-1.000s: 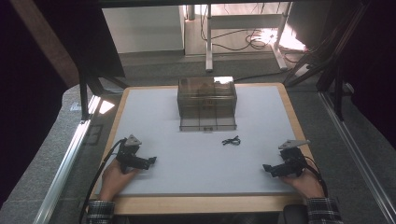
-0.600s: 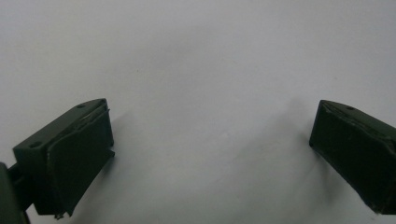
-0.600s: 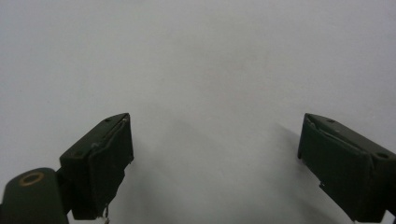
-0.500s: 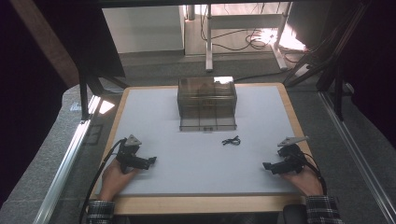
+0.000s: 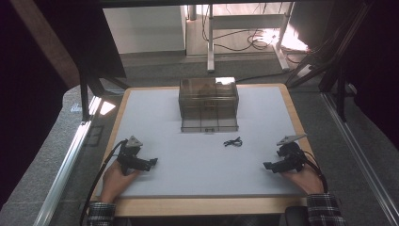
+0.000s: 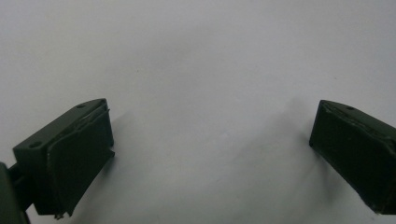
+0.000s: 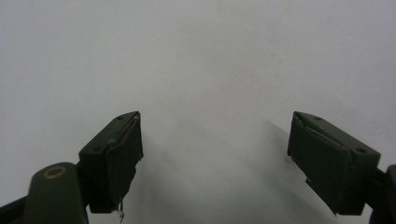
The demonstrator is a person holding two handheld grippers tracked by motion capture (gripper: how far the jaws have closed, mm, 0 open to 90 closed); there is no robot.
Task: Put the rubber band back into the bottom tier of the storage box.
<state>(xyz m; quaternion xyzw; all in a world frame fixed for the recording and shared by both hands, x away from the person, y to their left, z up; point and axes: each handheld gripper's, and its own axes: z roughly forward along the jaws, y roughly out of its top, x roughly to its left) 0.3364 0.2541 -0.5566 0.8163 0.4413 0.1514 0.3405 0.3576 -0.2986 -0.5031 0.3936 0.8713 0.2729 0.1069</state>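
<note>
- While both tools rest low on the white table mat (image 5: 188,155), nothing is held: the left gripper (image 5: 149,163) and right gripper (image 5: 269,165) stand spread wide, jaws empty.
- Ahead and inward of the right gripper lies the small black tangled cord (image 5: 233,142) (near the smoky clear plastic drawer box (image 5: 208,106)).
- Judged step: approach not begun; next, reach forward and pinch the cord.

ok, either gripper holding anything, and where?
Nothing is held. Left gripper and right gripper are both open over bare table; the small black item lies untouched.
</note>
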